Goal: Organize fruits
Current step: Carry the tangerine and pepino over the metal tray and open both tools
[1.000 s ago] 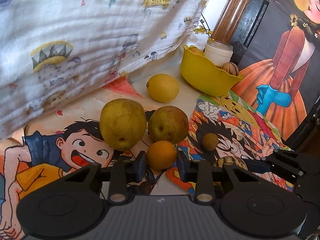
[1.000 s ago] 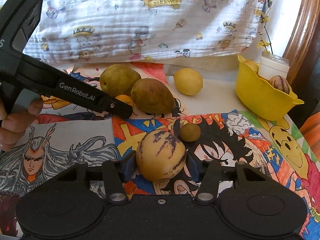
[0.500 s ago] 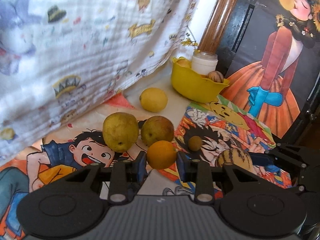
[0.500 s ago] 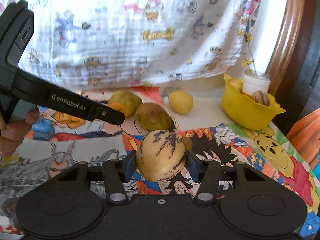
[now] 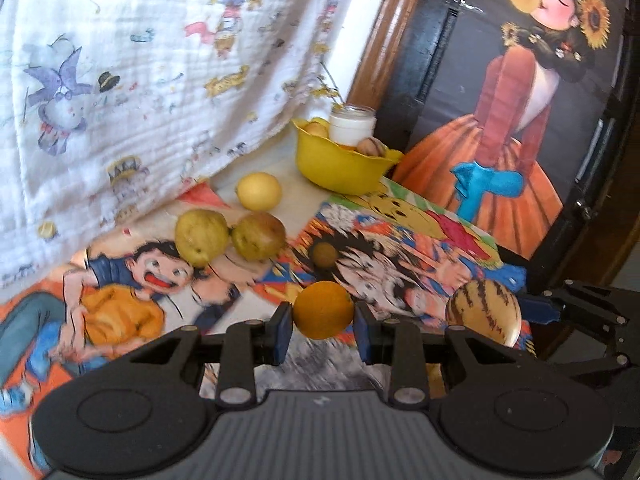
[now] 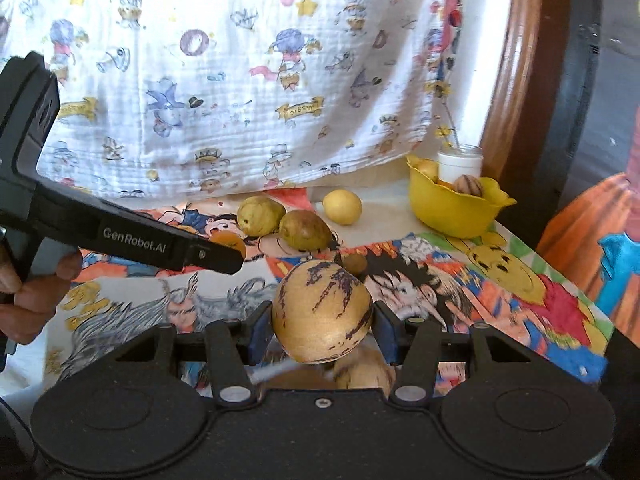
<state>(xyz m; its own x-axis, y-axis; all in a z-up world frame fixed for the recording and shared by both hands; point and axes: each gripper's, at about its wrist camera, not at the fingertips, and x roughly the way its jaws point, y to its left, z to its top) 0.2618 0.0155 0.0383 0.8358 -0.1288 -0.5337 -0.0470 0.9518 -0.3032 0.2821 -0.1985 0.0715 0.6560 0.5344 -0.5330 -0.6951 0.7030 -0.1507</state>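
Note:
My left gripper [image 5: 322, 332] is shut on a small orange [image 5: 323, 309] and holds it above the cartoon-print table cover. My right gripper [image 6: 322, 326] is shut on a tan melon with purple streaks [image 6: 322, 316], also lifted; it shows in the left wrist view [image 5: 483, 312] too. On the table lie two green-brown pears [image 5: 200, 236] [image 5: 259, 235], a lemon [image 5: 258, 191] and a small brown fruit [image 5: 324, 254]. A yellow bowl [image 5: 344, 168] at the back holds some fruit.
A white jar [image 5: 353, 125] stands behind the bowl. A printed white cloth [image 6: 224, 80] hangs along the back. A wooden frame [image 6: 516, 64] and a dark poster panel [image 5: 520, 80] stand at the right. The table edge runs at the right [image 6: 576, 300].
Both grippers have lifted and pulled back from the table, each with its fruit still held. The pears, lemon and bowl now look farther away.

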